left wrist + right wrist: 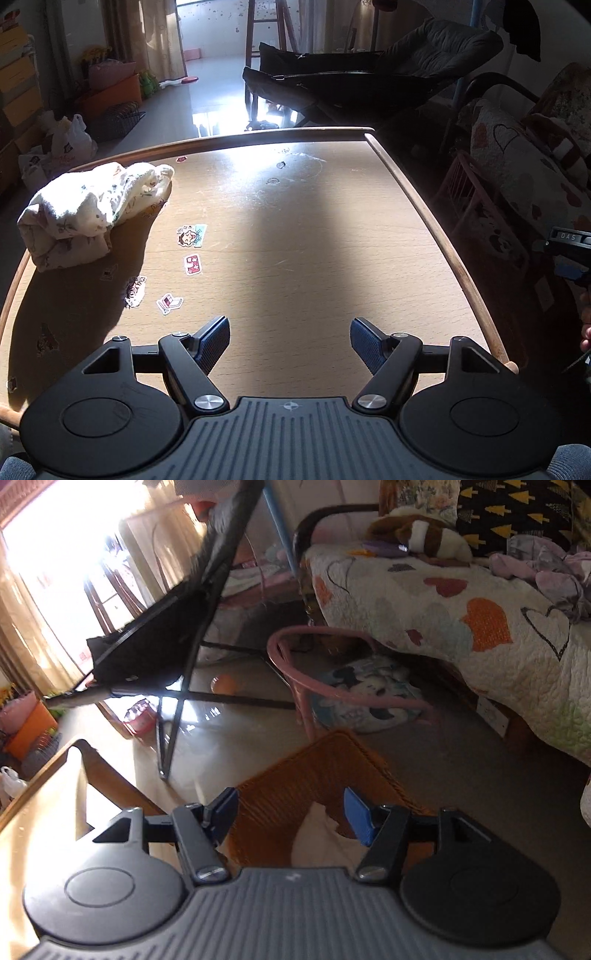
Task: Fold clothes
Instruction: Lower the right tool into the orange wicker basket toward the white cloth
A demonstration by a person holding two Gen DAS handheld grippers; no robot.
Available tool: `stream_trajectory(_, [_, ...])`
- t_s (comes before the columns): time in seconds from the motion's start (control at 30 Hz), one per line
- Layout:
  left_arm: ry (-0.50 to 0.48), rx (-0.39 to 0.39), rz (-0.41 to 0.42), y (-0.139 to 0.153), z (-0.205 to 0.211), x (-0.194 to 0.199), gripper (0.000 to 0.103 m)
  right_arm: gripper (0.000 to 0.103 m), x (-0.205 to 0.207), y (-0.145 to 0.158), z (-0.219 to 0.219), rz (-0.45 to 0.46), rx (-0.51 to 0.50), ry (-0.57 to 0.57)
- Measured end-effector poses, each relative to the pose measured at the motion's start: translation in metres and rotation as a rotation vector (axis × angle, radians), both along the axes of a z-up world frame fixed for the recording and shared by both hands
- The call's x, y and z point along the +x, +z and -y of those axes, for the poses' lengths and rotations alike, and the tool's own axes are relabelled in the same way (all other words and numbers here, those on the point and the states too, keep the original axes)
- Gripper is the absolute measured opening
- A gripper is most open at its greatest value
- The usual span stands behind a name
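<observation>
You are holding the left gripper [290,345] above the near edge of the table [295,240], jaws spread wide and gripping nothing. The garment [92,210], white with a small print, is lying at the table's far left corner in a loose, rumpled bundle; whether it is roughly folded or waiting to be folded, the pictures are not settling.

You are hanging the right gripper [291,814] off the table's right side over a wicker basket [314,775], jaws equally wide and empty, with pale cloth [321,838] lying in the basket just under them.

If you are reaching for that cloth, try pinching an edge or corner rather than the middle, so it is hanging flat as it comes up, and be keeping the table's bare centre free for spreading.

Only the left view is showing the garment and the stickers [190,236]. Only the right view is showing the basket, the cloth and the bed [480,627].
</observation>
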State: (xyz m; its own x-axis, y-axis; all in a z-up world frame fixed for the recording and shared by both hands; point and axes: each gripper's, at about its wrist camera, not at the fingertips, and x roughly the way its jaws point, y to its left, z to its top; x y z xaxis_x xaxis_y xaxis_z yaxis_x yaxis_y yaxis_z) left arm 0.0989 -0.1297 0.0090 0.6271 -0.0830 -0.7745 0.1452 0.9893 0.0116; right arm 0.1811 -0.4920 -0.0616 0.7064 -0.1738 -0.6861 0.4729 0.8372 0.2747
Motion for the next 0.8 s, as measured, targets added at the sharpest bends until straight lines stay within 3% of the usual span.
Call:
stream_trajectory(0.17, [-0.011, 0.018, -0.008, -0.008, 0.002, 0.009, 0.074, 0.063, 0.034, -0.070, 0.016, -0.197, -0.024, 0.010])
stream_trajectory(0.37, [-0.006, 0.011, -0.044, -0.017, 0.001, 0.023, 0.074, 0.063, 0.057, -0.143, 0.022, -0.355, 0.010, 0.057])
stream_trajectory(0.8, [0.006, 0.009, -0.056, -0.016, -0.012, 0.039, 0.074, 0.061, 0.106, -0.224, 0.058, -0.457, 0.036, 0.016])
